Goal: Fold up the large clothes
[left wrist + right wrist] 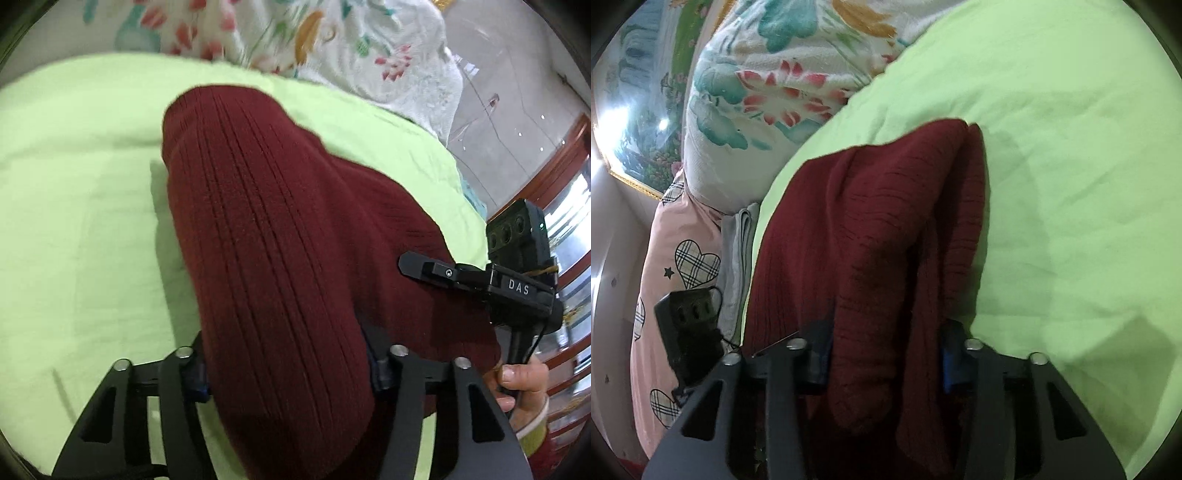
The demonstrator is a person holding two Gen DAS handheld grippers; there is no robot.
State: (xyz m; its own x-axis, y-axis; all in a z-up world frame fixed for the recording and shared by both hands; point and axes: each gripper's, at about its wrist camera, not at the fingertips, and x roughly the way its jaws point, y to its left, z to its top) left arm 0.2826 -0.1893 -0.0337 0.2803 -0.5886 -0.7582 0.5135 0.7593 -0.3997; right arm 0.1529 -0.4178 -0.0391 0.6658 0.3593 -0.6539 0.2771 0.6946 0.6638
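Left wrist: both hand-held grippers pinching maroon garment [280,236] on green bedsheet [85,206]; floral quilt [332,44] behind.

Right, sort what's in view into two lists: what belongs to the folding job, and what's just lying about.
Part of the job:
- maroon ribbed sweater
- left gripper, clamped on it
- right gripper, clamped on it
- green bedsheet, the folding surface

Just lying about:
- floral quilt
- pink heart-print pillow
- folded grey cloth
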